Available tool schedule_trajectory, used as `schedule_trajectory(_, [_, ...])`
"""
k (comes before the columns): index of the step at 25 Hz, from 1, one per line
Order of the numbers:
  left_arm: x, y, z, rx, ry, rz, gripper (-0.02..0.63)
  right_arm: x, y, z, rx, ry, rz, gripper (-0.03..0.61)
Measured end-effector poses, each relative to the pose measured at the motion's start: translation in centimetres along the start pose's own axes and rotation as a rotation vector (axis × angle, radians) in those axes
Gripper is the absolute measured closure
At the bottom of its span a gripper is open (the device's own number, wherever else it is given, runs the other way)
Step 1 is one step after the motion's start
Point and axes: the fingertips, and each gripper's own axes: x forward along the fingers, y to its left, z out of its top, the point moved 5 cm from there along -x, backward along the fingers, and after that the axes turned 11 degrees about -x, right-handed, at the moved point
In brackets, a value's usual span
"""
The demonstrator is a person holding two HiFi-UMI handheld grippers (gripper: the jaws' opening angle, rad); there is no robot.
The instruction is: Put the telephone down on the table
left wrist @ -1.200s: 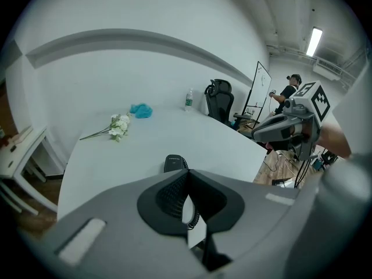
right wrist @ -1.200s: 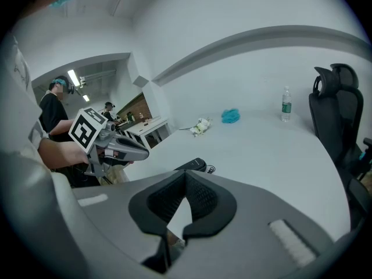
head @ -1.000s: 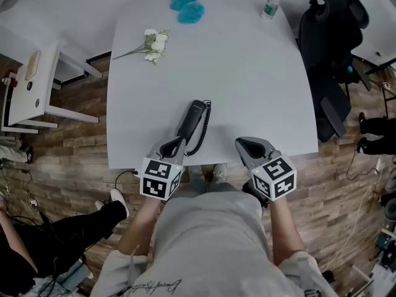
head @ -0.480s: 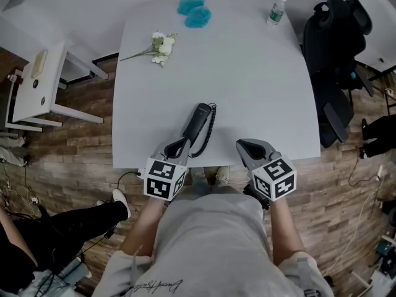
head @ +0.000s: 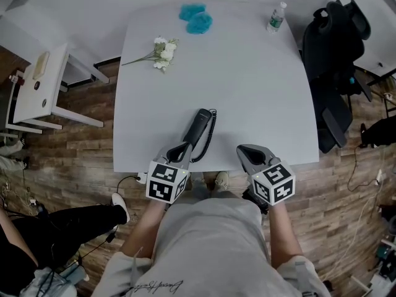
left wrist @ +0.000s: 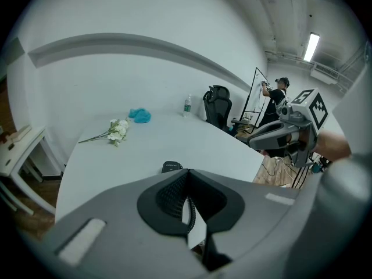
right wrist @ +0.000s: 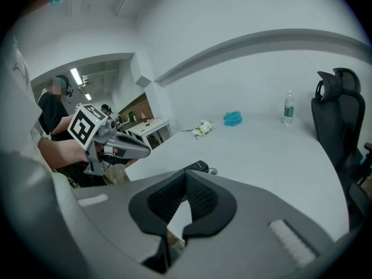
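Observation:
The black telephone handset (head: 198, 127) lies flat on the white table (head: 247, 85) near its front edge, with its coiled cord (head: 209, 135) curling along its right side. My left gripper (head: 180, 148) is shut and empty, its tip just behind the handset's near end. In the left gripper view the handset (left wrist: 172, 167) shows beyond the closed jaws (left wrist: 187, 173). My right gripper (head: 245, 150) hovers at the front edge to the right of the handset, also shut and empty. The right gripper view shows the handset (right wrist: 196, 167) ahead and the left gripper (right wrist: 125, 146) at the left.
White flowers (head: 162, 49), a blue fluffy thing (head: 197, 18) and a water bottle (head: 276, 16) lie at the table's far side. A black office chair (head: 337, 36) stands at the right, a small white side table (head: 37, 82) at the left. A person's legs (head: 55, 234) are at lower left.
The head view has shifted a little. The handset stays lying on the table, and both grippers stay shut at the front edge.

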Motion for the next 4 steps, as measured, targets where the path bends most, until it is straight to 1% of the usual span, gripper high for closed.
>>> schedule_trajectory(4, [-0.14,-0.15,-0.18,-0.001,0.008,-0.001,0.597,-0.22,0.02,-0.22,0.010,0.002,-0.007,0.573])
